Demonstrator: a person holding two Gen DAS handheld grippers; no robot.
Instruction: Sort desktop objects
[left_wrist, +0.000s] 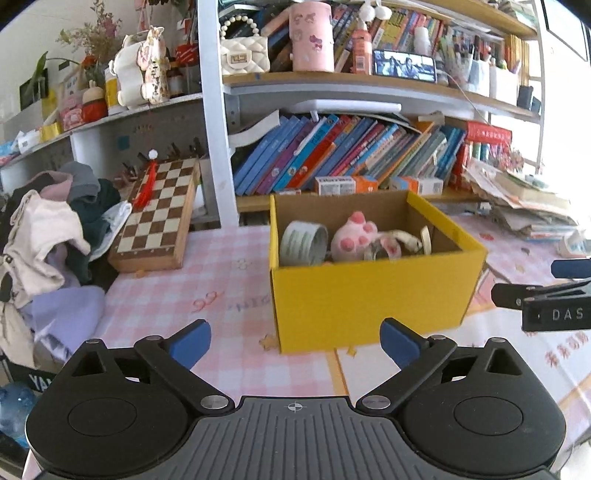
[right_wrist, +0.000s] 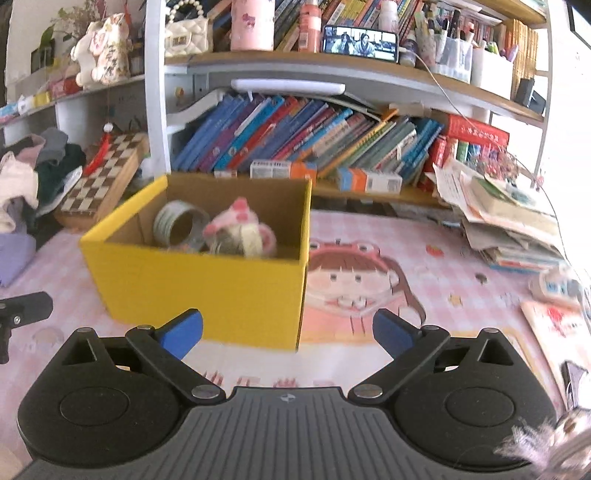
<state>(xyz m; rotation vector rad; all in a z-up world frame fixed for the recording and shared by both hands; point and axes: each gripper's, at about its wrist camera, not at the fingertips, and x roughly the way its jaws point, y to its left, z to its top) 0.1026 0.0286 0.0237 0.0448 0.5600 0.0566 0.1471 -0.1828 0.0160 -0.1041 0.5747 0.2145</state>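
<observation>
Both grippers empty over the bench, yellow box ahead

The left gripper (left_wrist: 295, 341) and right gripper (right_wrist: 288, 332) have their jaws spread wide with nothing between them. The yellow box (left_wrist: 369, 295) stands on the pink checked bench (left_wrist: 207, 291), just beyond both. Inside lie a tape roll (left_wrist: 303, 242) on the left and a pink plush toy (left_wrist: 354, 236) beside it. A chessboard (left_wrist: 159, 214) leans far left, near a heap of clothes (left_wrist: 48, 236).

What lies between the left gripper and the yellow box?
Only bare pink tablecloth, in the left wrist view; the left gripper is open, the yellow box just ahead.
</observation>
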